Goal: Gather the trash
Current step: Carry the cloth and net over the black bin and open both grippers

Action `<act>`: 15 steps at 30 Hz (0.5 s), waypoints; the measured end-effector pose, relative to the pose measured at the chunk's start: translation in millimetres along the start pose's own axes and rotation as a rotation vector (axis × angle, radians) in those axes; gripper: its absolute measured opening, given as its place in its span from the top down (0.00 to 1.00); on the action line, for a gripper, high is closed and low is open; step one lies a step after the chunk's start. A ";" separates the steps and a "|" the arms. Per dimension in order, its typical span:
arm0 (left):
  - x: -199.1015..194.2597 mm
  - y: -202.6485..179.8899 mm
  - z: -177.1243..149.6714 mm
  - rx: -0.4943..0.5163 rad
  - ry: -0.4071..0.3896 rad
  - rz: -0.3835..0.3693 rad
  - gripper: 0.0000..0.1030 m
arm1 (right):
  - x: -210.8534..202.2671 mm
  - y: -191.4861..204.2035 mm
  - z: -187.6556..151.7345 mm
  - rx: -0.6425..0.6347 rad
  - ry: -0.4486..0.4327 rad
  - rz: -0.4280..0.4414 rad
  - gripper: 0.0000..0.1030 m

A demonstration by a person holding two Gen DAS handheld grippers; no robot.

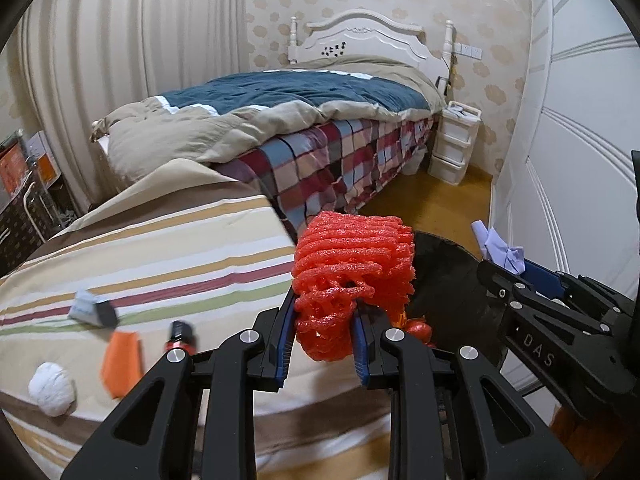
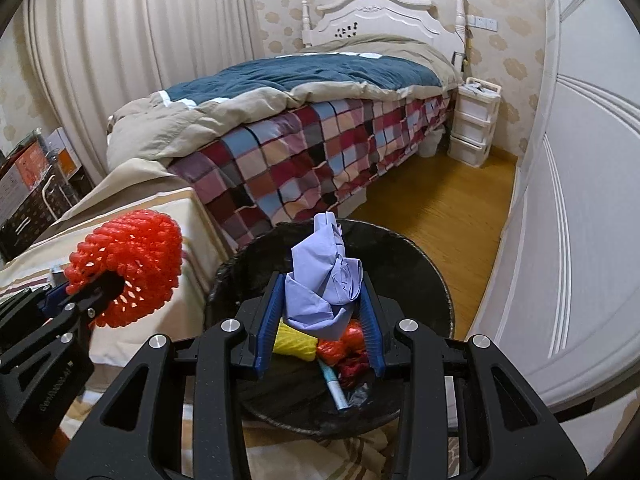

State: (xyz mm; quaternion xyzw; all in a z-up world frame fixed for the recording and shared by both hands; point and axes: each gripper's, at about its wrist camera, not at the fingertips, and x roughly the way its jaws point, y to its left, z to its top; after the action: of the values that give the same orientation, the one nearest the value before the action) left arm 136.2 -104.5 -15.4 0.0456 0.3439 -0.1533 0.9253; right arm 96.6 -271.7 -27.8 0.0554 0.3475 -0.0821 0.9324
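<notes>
Striped bed [image 1: 160, 240]: scraps lie on it.
Bin [image 2: 420, 276]: black, beside the bed, trash inside.
Foam net [image 1: 352, 276]: red, pinched by left claw [image 1: 322, 336].
Paper [image 2: 324, 280]: lilac, pinched by right claw [image 2: 320, 320] over the bin.

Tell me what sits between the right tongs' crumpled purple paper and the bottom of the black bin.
Right wrist view: nothing but air, then trash already in the bin below the purple paper: a yellow net, red wrappers, a pen-like tube.
</notes>
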 end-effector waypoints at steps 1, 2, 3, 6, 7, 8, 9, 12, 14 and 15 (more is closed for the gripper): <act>3.4 -3.6 0.3 0.006 0.004 0.002 0.75 | 3.4 -3.0 0.3 0.004 0.005 -0.002 0.65; 6.7 -5.9 1.2 0.010 0.006 0.002 0.75 | 7.0 -6.3 0.4 0.009 0.010 -0.004 0.65; 10.5 -9.1 2.4 0.016 0.010 0.002 0.75 | 9.4 -8.7 0.2 0.012 0.013 -0.005 0.65; 19.3 -16.7 5.0 0.029 0.017 0.008 0.75 | 17.6 -16.6 0.6 0.027 0.024 -0.010 0.65; 22.2 -18.9 5.5 0.032 0.022 0.007 0.75 | 18.9 -18.1 0.5 0.030 0.025 -0.010 0.65; 24.7 -20.7 6.0 0.035 0.026 0.006 0.75 | 20.9 -20.0 0.5 0.034 0.028 -0.011 0.65; 27.0 -23.0 6.2 0.040 0.029 0.007 0.75 | 23.1 -20.3 0.7 0.036 0.030 -0.012 0.65; 31.9 -27.8 6.5 0.051 0.041 0.007 0.73 | 28.1 -24.4 0.5 0.040 0.035 -0.012 0.65; 33.4 -27.9 5.2 0.047 0.046 0.015 0.66 | 28.8 -25.4 -0.1 0.042 0.032 -0.015 0.60; 33.5 -26.8 3.9 0.041 0.050 0.020 0.57 | 29.0 -26.0 -0.4 0.044 0.030 -0.018 0.56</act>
State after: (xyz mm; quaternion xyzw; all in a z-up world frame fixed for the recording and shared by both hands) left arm 154.2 -139.2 -33.6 0.0717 0.3633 -0.1500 0.9167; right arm 113.0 -300.5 -48.4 0.0738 0.3602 -0.0971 0.9248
